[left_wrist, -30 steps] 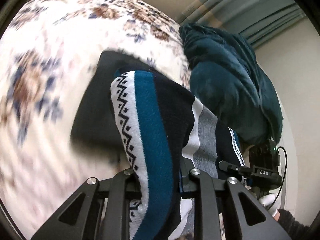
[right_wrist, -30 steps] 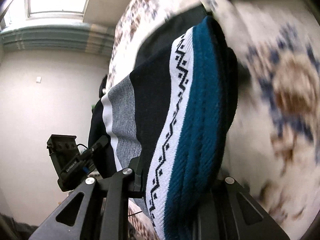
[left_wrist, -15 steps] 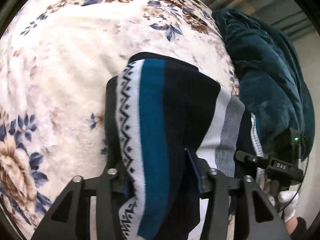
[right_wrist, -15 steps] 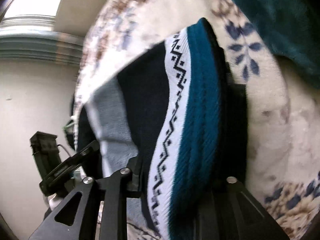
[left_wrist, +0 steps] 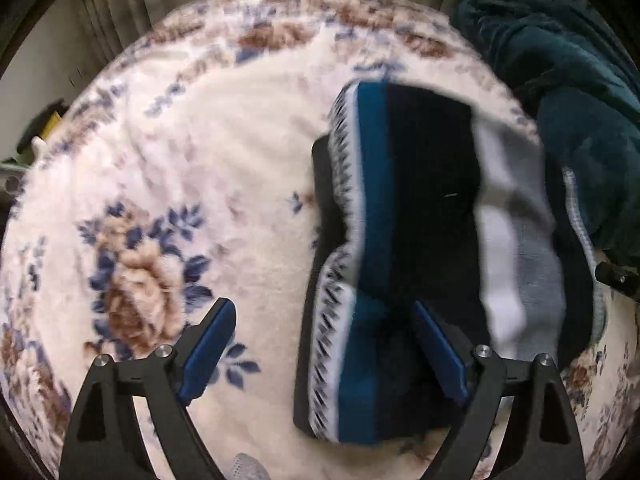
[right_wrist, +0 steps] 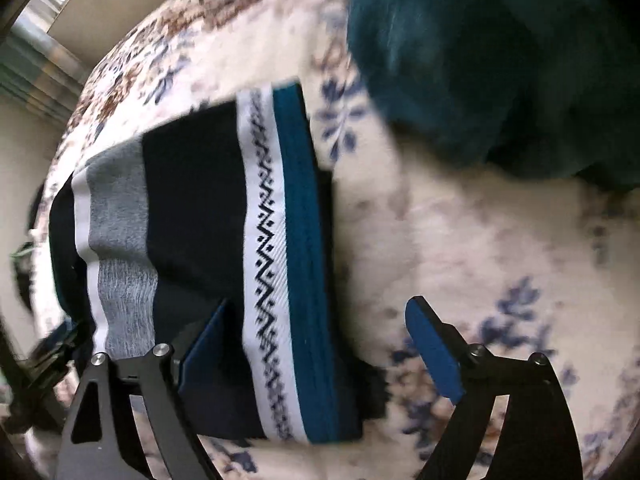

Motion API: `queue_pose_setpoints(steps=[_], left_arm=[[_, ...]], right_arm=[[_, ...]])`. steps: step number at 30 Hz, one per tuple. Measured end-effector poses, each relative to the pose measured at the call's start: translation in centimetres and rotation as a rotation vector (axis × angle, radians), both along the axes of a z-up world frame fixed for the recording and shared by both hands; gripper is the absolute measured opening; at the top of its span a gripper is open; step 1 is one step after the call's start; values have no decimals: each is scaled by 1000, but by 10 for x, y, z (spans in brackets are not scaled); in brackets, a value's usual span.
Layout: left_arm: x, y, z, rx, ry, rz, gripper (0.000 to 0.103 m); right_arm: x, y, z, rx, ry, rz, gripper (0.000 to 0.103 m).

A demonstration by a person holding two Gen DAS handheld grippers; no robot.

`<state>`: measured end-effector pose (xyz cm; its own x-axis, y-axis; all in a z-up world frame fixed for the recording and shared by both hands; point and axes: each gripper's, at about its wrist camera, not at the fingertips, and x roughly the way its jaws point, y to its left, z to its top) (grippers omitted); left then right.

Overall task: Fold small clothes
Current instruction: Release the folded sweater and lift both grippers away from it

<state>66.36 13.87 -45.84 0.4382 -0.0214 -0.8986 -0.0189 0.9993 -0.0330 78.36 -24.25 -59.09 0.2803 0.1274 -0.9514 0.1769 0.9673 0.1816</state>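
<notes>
Both tools are seen spread wide with nothing gripped: the left gripper (left_wrist: 320, 344) has the garment's edge lying loose between its blue-padded fingers, and the right gripper (right_wrist: 316, 344) likewise. The striped knit garment of navy, teal, grey and white bands with a zigzag trim (left_wrist: 404, 216) is laid folded on the cream floral plush blanket (left_wrist: 192, 168), just beside a heaped dark-teal fleece blanket (left_wrist: 576, 120). It is judged soft, light and limp — best pinched at the 2 corners of the thicker teal hem, through all layers.
</notes>
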Motion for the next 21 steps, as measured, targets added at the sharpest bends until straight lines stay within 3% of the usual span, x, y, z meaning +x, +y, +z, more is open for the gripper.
queue_pose_setpoints(steps=[1, 4, 7, 8, 21], left_arm=[[-8, -6, 10, 26, -28, -7, 89], [-42, -22, 46, 100, -119, -30, 100], [-69, -23, 72, 112, -139, -12, 101], [-76, -24, 81, 117, -136, -3, 101], [-205, -38, 244, 74, -245, 9, 101]], right_arm=[[-9, 6, 14, -57, -39, 4, 102], [-39, 29, 51, -188, -132, 16, 103], [-74, 39, 86, -250, -188, 2, 103], [-66, 58, 94, -255, -196, -4, 103], [-228, 85, 277, -293, -343, -1, 103]])
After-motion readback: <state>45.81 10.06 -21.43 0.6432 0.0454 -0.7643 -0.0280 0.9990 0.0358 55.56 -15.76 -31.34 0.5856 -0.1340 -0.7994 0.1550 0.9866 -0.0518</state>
